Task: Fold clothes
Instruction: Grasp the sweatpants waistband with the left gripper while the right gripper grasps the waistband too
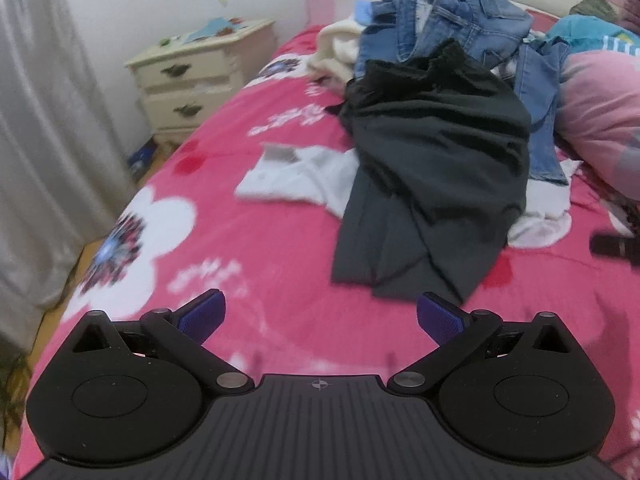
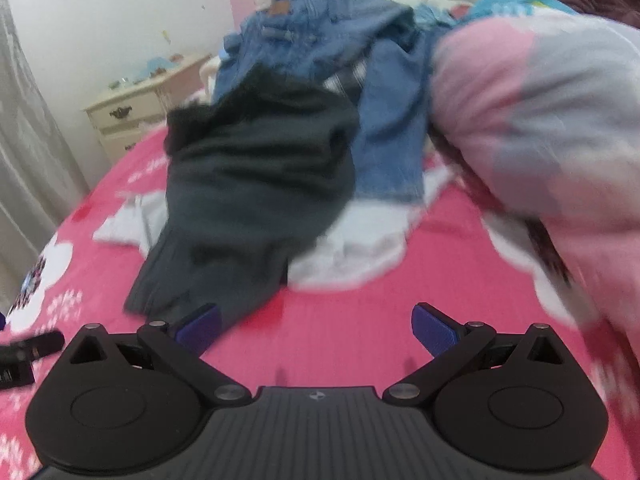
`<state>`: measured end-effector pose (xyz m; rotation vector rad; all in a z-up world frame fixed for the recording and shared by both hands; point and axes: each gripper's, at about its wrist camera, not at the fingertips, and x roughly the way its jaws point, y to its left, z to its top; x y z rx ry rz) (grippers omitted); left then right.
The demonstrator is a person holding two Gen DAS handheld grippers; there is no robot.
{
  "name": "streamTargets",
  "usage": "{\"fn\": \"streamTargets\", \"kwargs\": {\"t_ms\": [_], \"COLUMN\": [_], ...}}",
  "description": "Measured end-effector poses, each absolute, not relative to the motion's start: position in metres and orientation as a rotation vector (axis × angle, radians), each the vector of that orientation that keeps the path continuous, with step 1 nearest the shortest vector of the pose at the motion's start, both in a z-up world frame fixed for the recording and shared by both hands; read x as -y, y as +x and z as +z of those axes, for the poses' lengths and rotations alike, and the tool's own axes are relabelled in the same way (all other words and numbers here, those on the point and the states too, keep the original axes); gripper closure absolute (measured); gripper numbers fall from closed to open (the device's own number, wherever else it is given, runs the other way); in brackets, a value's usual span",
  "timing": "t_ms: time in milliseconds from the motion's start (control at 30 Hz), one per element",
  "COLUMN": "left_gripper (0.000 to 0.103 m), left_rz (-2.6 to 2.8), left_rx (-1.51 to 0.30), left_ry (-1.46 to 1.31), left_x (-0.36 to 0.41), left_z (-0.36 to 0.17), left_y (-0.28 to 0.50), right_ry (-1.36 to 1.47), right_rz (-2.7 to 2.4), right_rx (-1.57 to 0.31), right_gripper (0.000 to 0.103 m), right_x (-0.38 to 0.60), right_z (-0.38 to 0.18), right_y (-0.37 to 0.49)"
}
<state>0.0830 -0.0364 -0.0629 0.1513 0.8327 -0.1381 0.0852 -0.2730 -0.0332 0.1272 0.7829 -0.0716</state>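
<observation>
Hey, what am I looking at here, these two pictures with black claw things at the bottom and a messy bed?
Each picture comes from a camera fixed on a hand-held gripper, looking forward along its two blue-tipped fingers. A person carries one in each hand. One view shows the left hand-held gripper, the other the right hand-held gripper. Both are open and hold nothing. Ahead is a bed with a pink flowered bedspread. On it lies a heap of clothes to fold: a dark grey garment nearest, a white shirt partly beneath it, blue jeans behind, and a pink quilt on the right. A cream nightstand stands beside the bed.
</observation>
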Motion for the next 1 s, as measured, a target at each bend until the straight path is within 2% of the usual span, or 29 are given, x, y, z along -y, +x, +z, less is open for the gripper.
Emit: {"fn": "streamTargets", "kwargs": {"t_ms": [100, 333, 433, 567, 667, 733, 767, 833, 933, 1000], "left_gripper": [0.000, 0.000, 0.000, 0.004, 0.017, 0.042, 0.050, 0.079, 0.094, 0.096], "left_rz": [-0.168, -0.246, -0.329, -0.436, -0.466, -0.471, -0.468, -0.458, -0.452, -0.475], "left_rx": [-0.787, -0.547, -0.527, -0.555, -0.601, -0.616, -0.623, -0.629, -0.618, -0.595], "left_ry": [0.138, 0.228, 0.314, 0.385, 0.387, 0.392, 0.394, 0.367, 0.304, 0.258], "left_x": [0.046, 0.085, 0.107, 0.128, 0.136, 0.138, 0.139, 0.135, 0.129, 0.125], "left_z": [-0.068, -0.063, -0.067, -0.081, -0.090, -0.095, -0.097, -0.096, -0.087, -0.081], "left_y": [0.123, 0.227, 0.262, 0.293, 0.308, 0.313, 0.314, 0.311, 0.301, 0.289], "right_ry": [0.067, -0.072, -0.132, -0.218, -0.189, -0.093, -0.049, 0.017, 0.121, 0.236], "right_rz": [-0.029, 0.069, 0.116, 0.189, 0.177, 0.174, 0.173, 0.166, 0.168, 0.195], "right_rx": [-0.721, -0.575, -0.520, -0.575, -0.596, -0.575, -0.568, -0.566, -0.566, -0.576], "right_gripper": [0.000, 0.000, 0.000, 0.002, 0.008, 0.007, 0.007, 0.007, 0.007, 0.006], "right_x": [0.278, 0.291, 0.295, 0.287, 0.292, 0.302, 0.308, 0.318, 0.332, 0.341], "right_z": [-0.033, -0.034, -0.035, -0.043, -0.040, -0.032, -0.029, -0.024, -0.015, -0.012], "right_y": [0.131, 0.238, 0.283, 0.329, 0.339, 0.328, 0.321, 0.303, 0.277, 0.266]}}
